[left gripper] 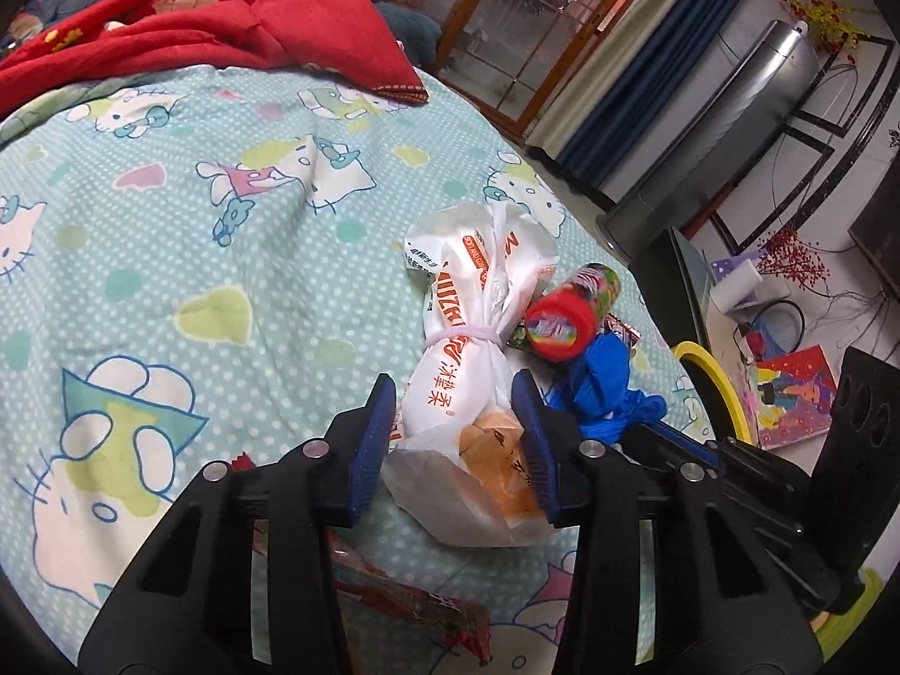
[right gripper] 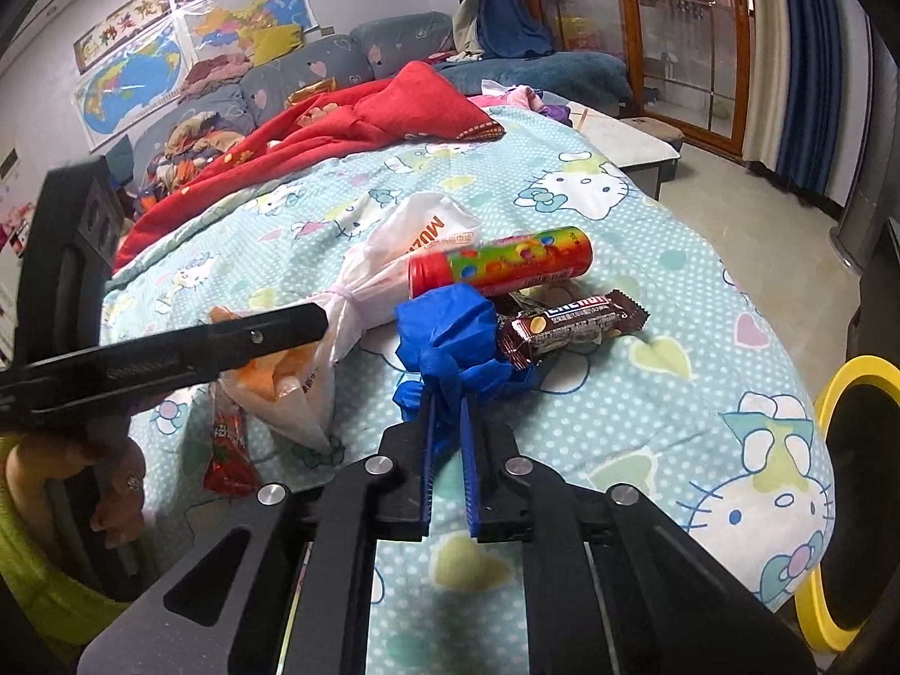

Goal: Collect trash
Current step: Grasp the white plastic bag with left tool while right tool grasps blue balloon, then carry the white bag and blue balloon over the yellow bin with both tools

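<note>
1. In the left wrist view, the left gripper (left gripper: 458, 439) is at lower centre. Its jaws stand at a middle width around the white plastic bag (left gripper: 467, 394), with one blue pad on each side. The pads seem to touch the film, but I cannot tell if they press yet.

2. I judge this bag to be light, soft and slippery. Its lower part holds something orange, perhaps a soft food, so a hard squeeze may crush it. A good place to grip may be near the knot, where a thin band ties the bag.

3. The long axis of the bag runs from lower centre up toward the centre of the frame, and its loose open end points away from the camera.

4. In the right wrist view, the right gripper (right gripper: 447, 433) is at lower centre, with jaws almost together on a crumpled blue wad (right gripper: 444, 332). This wad looks very light and soft; it has no clear long axis.

5. Just behind it lies a brown snack wrapper (right gripper: 574, 326), thin and crinkly.

6. Further back is a colourful tube (right gripper: 500, 264) with a red cap. It is stiff and can roll. It lies left to right, with the cap to the left.

7. All of this rests on the patterned bedcover (right gripper: 703, 337).
</note>
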The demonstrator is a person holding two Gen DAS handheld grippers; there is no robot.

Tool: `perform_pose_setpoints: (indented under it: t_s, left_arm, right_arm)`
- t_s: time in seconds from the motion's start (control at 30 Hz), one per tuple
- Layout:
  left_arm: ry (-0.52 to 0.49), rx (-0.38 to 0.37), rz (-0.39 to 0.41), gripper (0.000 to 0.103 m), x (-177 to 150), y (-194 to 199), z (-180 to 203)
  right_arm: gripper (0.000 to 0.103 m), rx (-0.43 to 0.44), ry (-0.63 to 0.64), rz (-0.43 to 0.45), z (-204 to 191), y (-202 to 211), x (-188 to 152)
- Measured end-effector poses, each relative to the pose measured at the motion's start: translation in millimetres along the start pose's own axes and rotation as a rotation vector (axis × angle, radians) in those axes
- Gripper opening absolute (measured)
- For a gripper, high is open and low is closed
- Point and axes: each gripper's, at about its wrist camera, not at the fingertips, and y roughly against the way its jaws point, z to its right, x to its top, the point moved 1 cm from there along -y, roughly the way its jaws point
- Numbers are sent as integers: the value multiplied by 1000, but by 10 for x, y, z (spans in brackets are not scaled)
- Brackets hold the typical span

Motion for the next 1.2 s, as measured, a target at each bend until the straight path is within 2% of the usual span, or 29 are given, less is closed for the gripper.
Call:
perform_pose_setpoints:
  t_s: [0.2, 0.53, 0.77, 1.2]
  left_arm:
    - [-5, -1, 11, 25, 15, 20, -3]
    - [-6, 17, 103, 23, 125, 288, -77]
    - [-20, 4, 149, 23, 187, 430, -1]
    - [-112, -55, 177, 23, 166, 520, 432]
  right_arm:
    - [5, 43, -5, -12, -30, 96, -29]
    - [5, 87, 14, -32, -129, 270, -96]
    - [5, 85, 15, -2, -124, 437, -71]
    - [5, 41, -47, 80, 172, 793, 52]
